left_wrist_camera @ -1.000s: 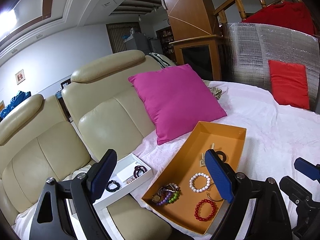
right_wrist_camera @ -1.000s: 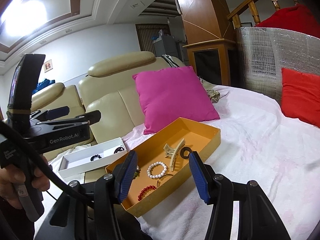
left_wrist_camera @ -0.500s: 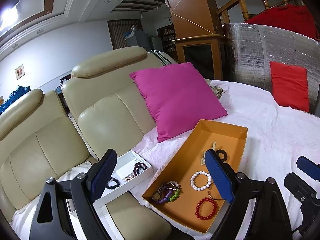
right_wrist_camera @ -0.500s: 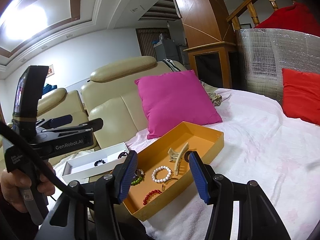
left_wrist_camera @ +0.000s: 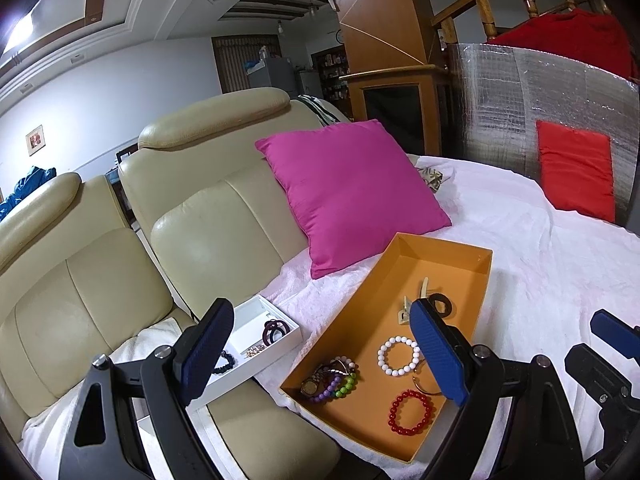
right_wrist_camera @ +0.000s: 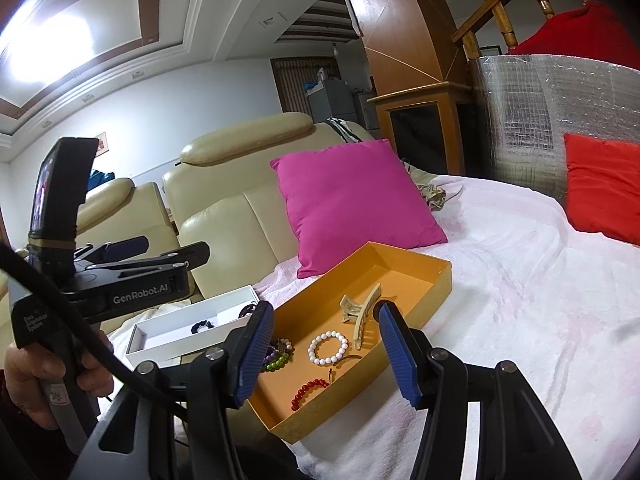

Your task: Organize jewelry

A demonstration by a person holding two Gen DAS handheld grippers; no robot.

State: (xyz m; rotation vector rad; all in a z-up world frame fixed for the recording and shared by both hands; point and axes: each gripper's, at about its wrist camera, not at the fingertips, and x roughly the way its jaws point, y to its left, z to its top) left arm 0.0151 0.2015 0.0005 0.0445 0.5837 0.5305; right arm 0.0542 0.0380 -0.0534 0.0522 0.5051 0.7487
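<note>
An orange tray (left_wrist_camera: 478, 276) (right_wrist_camera: 436, 284) lies on the white sheet and holds a white bead bracelet (left_wrist_camera: 399, 356) (right_wrist_camera: 328, 347), a red bead bracelet (left_wrist_camera: 411, 412) (right_wrist_camera: 310, 392), a bundle of purple and green bracelets with a watch (left_wrist_camera: 330, 380), a beige hair claw (right_wrist_camera: 360, 314) and a black ring (left_wrist_camera: 440, 305). A white divided box (left_wrist_camera: 276, 340) (right_wrist_camera: 172, 334) to its left holds a black bracelet (right_wrist_camera: 202, 326) and a dark hair tie (left_wrist_camera: 274, 328). My left gripper (left_wrist_camera: 320, 354) is open above both boxes. My right gripper (right_wrist_camera: 326, 354) is open over the tray.
A magenta pillow (left_wrist_camera: 352, 192) leans on the cream leather sofa (left_wrist_camera: 208, 240) behind the tray. A red cushion (left_wrist_camera: 576, 168) rests against a silver foil panel (left_wrist_camera: 520, 108) at the right. The white sheet (right_wrist_camera: 520, 280) stretches right of the tray.
Both views have shifted slightly: the tray and white box sit a little higher and nearer in the frames. Both grippers stay open and empty.
</note>
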